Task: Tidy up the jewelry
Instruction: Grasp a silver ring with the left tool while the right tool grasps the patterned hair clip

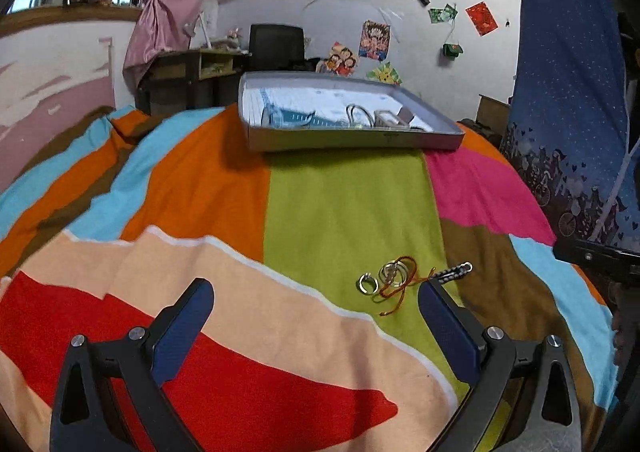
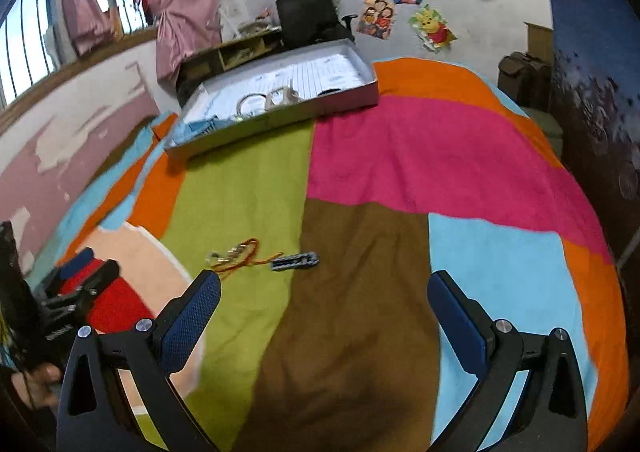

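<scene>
- Jewelry lies in a little pile on the green stripe of the bedspread [image 1: 344, 212]: a silver ring [image 1: 368, 284], a bigger ring [image 1: 394, 272] and a red and orange string [image 1: 400, 288].
- We see a dark beaded piece [image 1: 454, 273] just beside the pile. Its long side runs left to right, tilted up a little at the right end.
- Our left gripper [image 1: 316, 304] has its fingers spread wide and holds nothing. The right finger tip sits just by the beaded piece.
- Our right gripper [image 2: 324, 300] is also spread wide and holds nothing. It hangs over the brown patch.
- The gray box [image 1: 352, 140] sits far back on the bed, with some jewelry inside.
</scene>
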A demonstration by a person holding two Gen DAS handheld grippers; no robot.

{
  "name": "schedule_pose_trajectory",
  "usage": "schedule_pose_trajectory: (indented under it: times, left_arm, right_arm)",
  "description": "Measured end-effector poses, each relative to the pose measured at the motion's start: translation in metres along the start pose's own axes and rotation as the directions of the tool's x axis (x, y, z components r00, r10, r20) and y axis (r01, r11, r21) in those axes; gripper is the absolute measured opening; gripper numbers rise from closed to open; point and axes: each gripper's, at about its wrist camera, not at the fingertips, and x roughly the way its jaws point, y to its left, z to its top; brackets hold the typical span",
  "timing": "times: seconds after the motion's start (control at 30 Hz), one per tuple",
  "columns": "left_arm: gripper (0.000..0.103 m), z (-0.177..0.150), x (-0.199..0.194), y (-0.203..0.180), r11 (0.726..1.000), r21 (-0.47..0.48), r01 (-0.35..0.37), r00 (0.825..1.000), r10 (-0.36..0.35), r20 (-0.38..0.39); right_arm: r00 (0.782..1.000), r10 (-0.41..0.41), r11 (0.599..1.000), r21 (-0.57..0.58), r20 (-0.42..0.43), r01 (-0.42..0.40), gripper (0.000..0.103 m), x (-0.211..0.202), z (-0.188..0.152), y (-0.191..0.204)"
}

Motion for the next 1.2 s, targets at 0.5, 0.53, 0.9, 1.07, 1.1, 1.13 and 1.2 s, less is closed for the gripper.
schedule_pose_trajectory:
  times: [0.5,0.53,0.9,1.07,1.1,1.13,1.2]
  left_arm:
    - [0.071,0.003,0.055,-0.005,0.988,0.031,0.151,0.982,-0.147,-0.118]
    - [0.066,0.003,0.058,-0.005,0.986,0.030,0.163,0.979,-0.158,-0.129]
    - [0.035,0.003,0.097,-0.018,0.964,0.041,0.263,0.942,-0.247,-0.226]
    - [0.035,0.003,0.112,-0.022,0.966,0.044,0.255,0.938,-0.237,-0.251]
    - [0.030,0.003,0.115,-0.022,0.970,0.041,0.240,0.940,-0.222,-0.258]
    - [0.028,0.002,0.117,-0.022,0.972,0.036,0.233,0.940,-0.216,-0.263]
    - [0.028,0.002,0.120,-0.022,0.972,0.029,0.234,0.939,-0.219,-0.264]
  right_arm:
    - [0.995,0.048,0.988,-0.140,-0.083,-0.060,0.101,0.078,0.004,0.013]
    - [0.994,0.055,0.988,-0.141,-0.090,-0.067,0.100,0.082,0.004,0.014]
    - [0.982,0.134,0.972,-0.176,-0.130,-0.156,0.057,0.107,0.002,0.030]
    - [0.980,0.153,0.963,-0.204,-0.128,-0.177,0.055,0.111,0.002,0.035]
    - [0.981,0.152,0.962,-0.211,-0.123,-0.176,0.050,0.112,0.002,0.037]
    - [0.983,0.145,0.961,-0.220,-0.115,-0.168,0.047,0.113,0.003,0.039]
    - [0.984,0.142,0.960,-0.227,-0.110,-0.164,0.043,0.115,0.005,0.039]
